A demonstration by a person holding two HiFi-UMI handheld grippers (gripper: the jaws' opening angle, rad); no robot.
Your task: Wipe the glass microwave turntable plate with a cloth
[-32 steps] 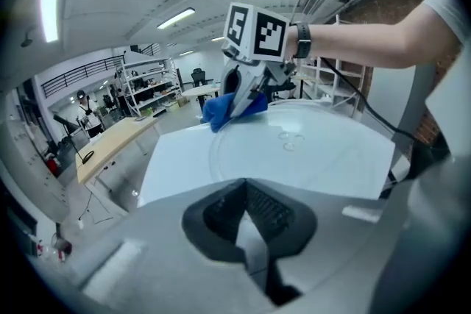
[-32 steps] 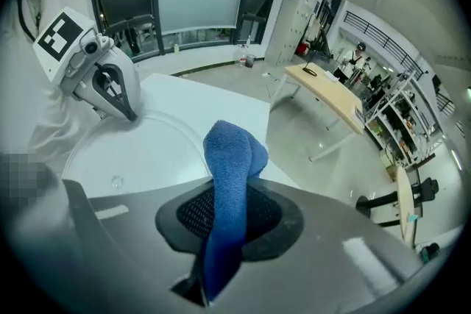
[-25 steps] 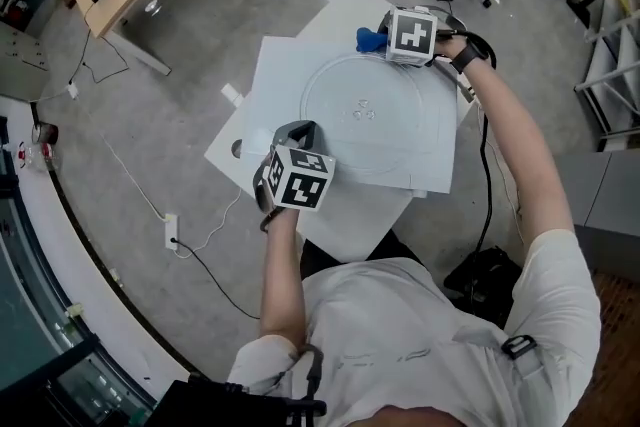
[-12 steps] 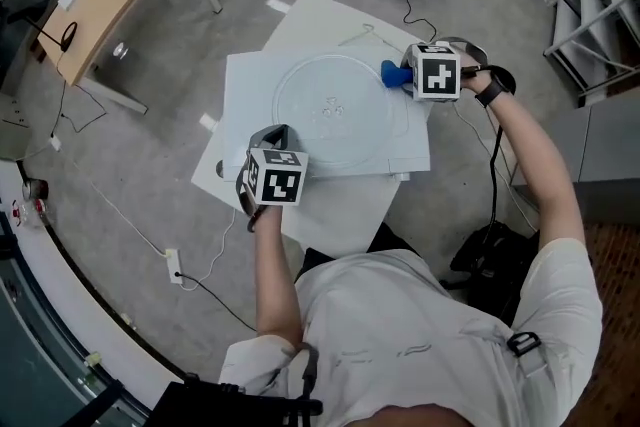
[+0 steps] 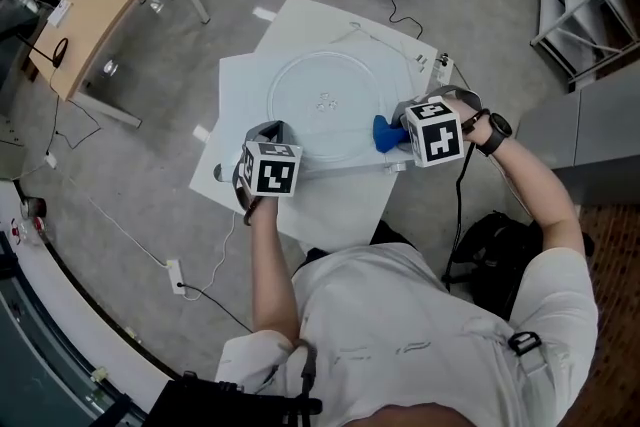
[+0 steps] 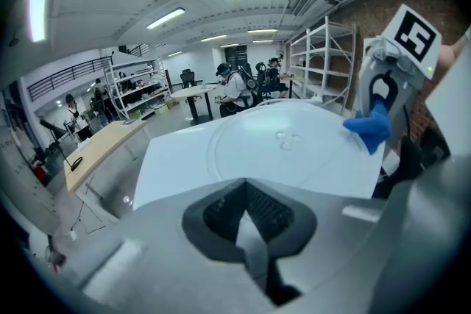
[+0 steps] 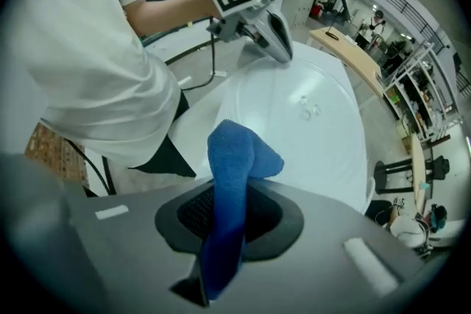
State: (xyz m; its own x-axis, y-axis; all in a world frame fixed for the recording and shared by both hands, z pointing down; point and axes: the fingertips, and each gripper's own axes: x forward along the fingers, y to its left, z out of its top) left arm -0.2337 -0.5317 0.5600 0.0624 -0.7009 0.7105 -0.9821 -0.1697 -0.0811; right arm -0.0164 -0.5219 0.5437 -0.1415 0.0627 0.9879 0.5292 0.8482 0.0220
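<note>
Glass turntable plate (image 5: 300, 85) lies flat on white boards (image 5: 248, 80). Right gripper (image 5: 402, 137), clamped on a blue cloth (image 5: 386, 132), sits at its near right rim. Left gripper (image 5: 274, 135), jaws together and empty, is at its near left rim. A hard wipe could skid the unheld plate.

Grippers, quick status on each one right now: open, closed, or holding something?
Left gripper: closed, nothing visible between its jaws, tips by the glass plate's rim.
Right gripper: closed on the blue cloth.
</note>
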